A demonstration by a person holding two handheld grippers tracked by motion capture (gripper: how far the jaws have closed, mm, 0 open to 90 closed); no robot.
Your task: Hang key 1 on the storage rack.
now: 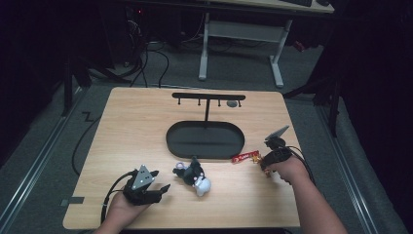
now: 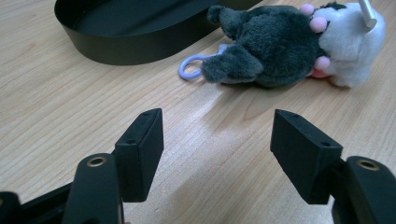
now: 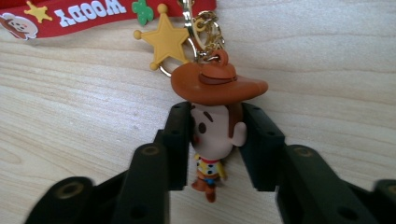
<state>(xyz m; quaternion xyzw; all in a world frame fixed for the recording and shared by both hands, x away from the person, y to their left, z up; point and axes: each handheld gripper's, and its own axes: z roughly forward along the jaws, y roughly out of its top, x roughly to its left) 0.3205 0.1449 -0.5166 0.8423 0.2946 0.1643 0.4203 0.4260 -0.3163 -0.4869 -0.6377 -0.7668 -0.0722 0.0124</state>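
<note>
Light wood worktop (image 1: 136,122), dim room, dark floor all around.

Nearest, at the front left: left claw (image 1: 157,187), jaws spread wide and empty, low over the wood. Aimed toward the plush toy (image 1: 194,176), which lies on its side just beyond the jaw tips, apart from them. In the left gripper view, plush toy (image 2: 280,44) across the top of the frame, dark grey body, white head, pink tufts; lilac hanging loop (image 2: 194,67) flat on the wood at its near end. Wide opening probably set for a grasp on the soft body or the loop.

At the front right: right claw (image 3: 216,140) closed on the cowboy figure keychain (image 3: 215,126), pads against both sides of the head, brown hat clear above the jaws. Red strap (image 3: 107,14) and yellow star charm (image 3: 166,39) trailing onto the wood beyond. In the high view, strap (image 1: 246,157) just beside the tray rim. Head grip likely chosen to leave the gold ring free for hanging.

Farther back, mid-worktop: oval black tray (image 1: 178,144), with a T-shaped hook rack (image 1: 208,96) rising from it, pegs pointing down. Probable destination for both items.

Beyond the worktop: white-legged desk (image 1: 241,29).
</note>
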